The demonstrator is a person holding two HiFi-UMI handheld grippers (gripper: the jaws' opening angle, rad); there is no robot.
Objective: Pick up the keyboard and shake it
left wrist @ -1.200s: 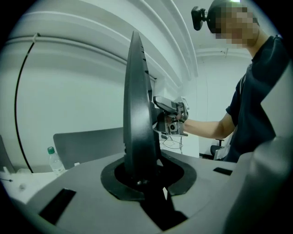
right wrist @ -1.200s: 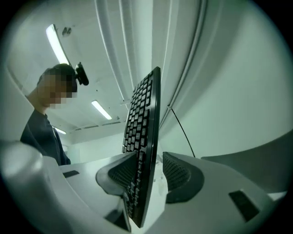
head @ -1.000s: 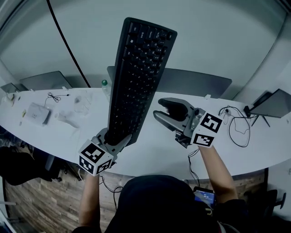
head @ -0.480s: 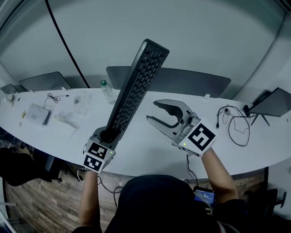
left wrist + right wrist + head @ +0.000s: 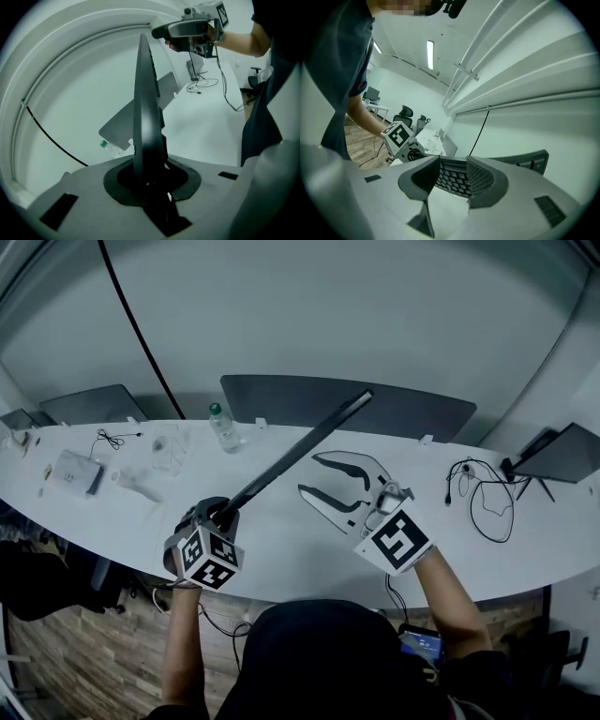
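The keyboard is held above the table by one end, clamped tight in the left gripper — turned edge-on, slanting toward the back edge. The right gripper is spread open with nothing gripped — just beside it.

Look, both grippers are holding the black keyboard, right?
No. Only the left gripper holds the black keyboard; the right gripper is open and empty beside it, as the head view shows.
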